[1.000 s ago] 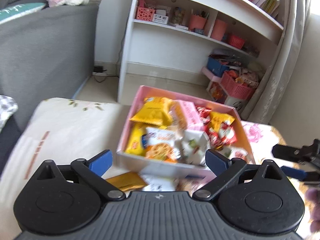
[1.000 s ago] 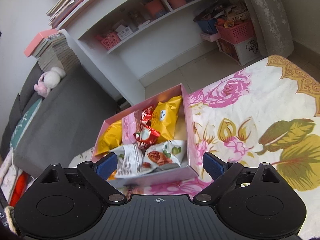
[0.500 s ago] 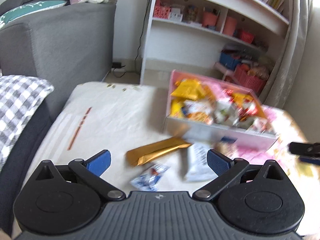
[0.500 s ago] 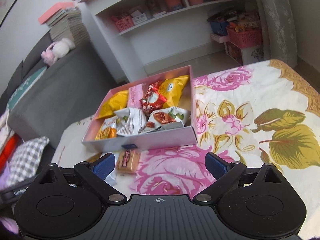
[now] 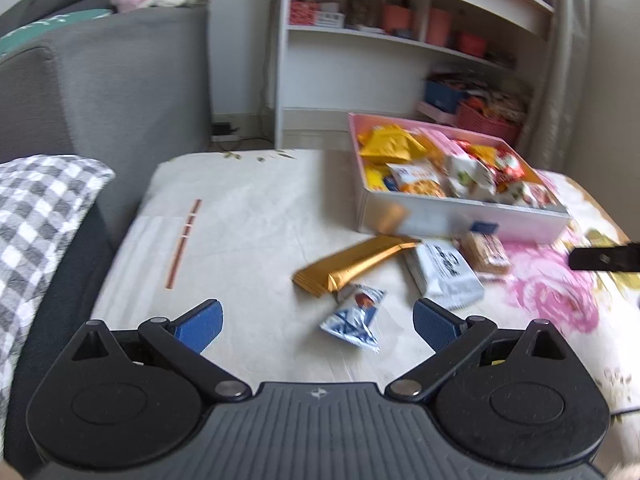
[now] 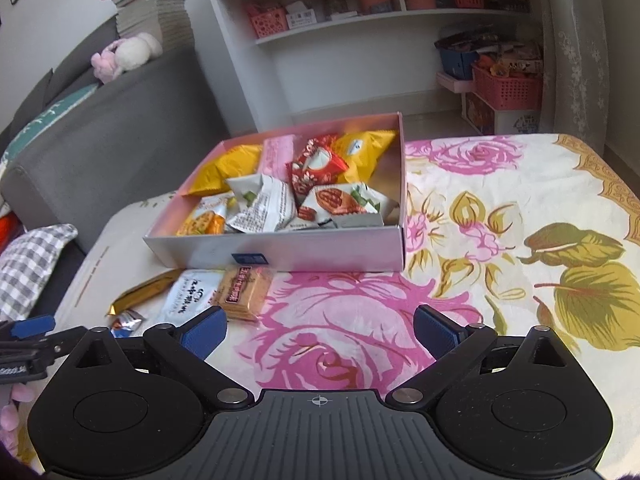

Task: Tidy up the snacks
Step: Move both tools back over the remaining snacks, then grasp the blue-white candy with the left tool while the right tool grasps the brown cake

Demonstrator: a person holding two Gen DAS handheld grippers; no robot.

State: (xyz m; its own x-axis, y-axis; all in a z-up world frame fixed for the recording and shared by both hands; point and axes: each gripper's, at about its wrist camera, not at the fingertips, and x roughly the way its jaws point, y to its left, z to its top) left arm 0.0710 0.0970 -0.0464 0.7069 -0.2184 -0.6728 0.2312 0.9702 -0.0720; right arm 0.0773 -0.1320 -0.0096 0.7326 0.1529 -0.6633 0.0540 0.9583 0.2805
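Most snacks already sit in the pink box (image 6: 280, 252) at the table's far edge; four packets (image 5: 352, 266) lie loose before it. Your left gripper (image 5: 316, 320) is spread and empty; your right gripper (image 6: 320, 326), also empty, is opening

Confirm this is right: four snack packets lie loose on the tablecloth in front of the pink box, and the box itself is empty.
The box is not empty. The pink box is piled with packets, such as the red packet, as the right wrist view shows. The rest stands: the gold bar, the white pouch, the brown biscuit pack and the small blue-and-white packet lie loose on the tablecloth before it.
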